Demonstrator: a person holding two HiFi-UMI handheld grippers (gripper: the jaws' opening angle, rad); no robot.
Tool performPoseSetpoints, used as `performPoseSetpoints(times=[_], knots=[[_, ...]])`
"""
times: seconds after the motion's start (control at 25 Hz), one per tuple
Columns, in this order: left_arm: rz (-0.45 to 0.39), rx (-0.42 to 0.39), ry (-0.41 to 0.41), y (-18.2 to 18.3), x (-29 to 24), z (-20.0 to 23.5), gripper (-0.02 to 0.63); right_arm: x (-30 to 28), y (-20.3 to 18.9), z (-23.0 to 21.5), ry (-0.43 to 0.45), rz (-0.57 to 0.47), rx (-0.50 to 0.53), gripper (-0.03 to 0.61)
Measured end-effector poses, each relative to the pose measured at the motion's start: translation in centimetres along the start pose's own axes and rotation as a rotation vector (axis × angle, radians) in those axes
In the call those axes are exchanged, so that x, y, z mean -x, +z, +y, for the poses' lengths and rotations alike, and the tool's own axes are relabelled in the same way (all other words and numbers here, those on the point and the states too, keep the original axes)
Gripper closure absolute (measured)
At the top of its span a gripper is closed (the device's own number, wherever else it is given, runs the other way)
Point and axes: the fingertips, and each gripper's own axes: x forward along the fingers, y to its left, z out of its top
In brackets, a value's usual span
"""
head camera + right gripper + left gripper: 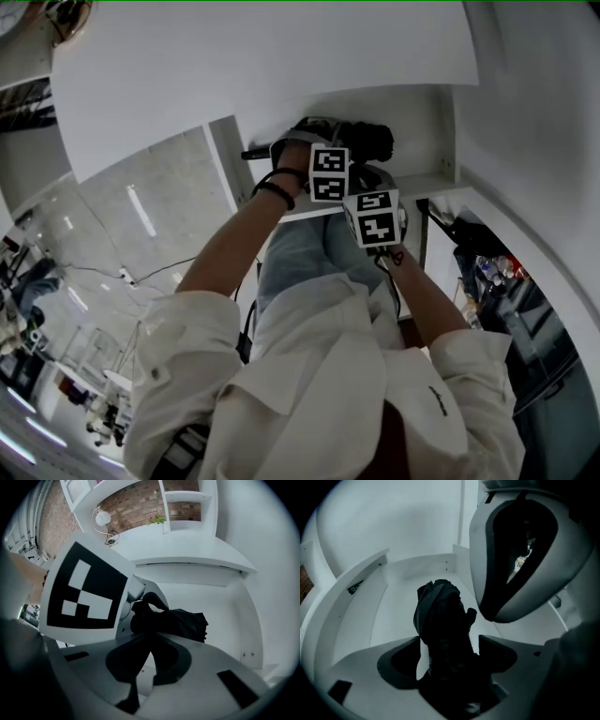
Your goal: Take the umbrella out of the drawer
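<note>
One umbrella [366, 141], black and folded, is located inside the open white drawer [422, 131] beneath the white desktop [262, 66]. Two hand-held grippers are held side by side at the drawer mouth. Left gripper [446, 651]: jaws are clamped on the umbrella's near end, with dark fabric bunched between them. Right gripper [154, 638]: jaw tips are pressed together, just beside the umbrella; whether any fabric is caught there cannot be told. White shirt sleeves [187, 328] are seen behind both.

The person wore a white shirt [319, 375], blue jeans [300, 253] and a black wristband [274, 192]; two cubes [329, 173] [377, 217] bore black-and-white square markers.
</note>
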Motion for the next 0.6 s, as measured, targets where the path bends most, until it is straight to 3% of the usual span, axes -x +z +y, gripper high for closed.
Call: performPoseSetpoints(times=[0.16,0.36,0.6], knots=[[0.031,0.03,-0.007,-0.4,-1.3,0.3,0.215,0.0,0.0,-0.9,-0.017,-0.008,-0.008,0.561],[0.058,0.044,0.001,-0.6,-1.7,0.3,0.282,0.1,-0.1,-1.5,-0.034,-0.017,-0.002,0.561],[0.005,0.104,0.039,-0.1,-0.5,0.6,0.334,0.7,0.0,-1.9,-0.05,-0.043,-0.026,0.561]])
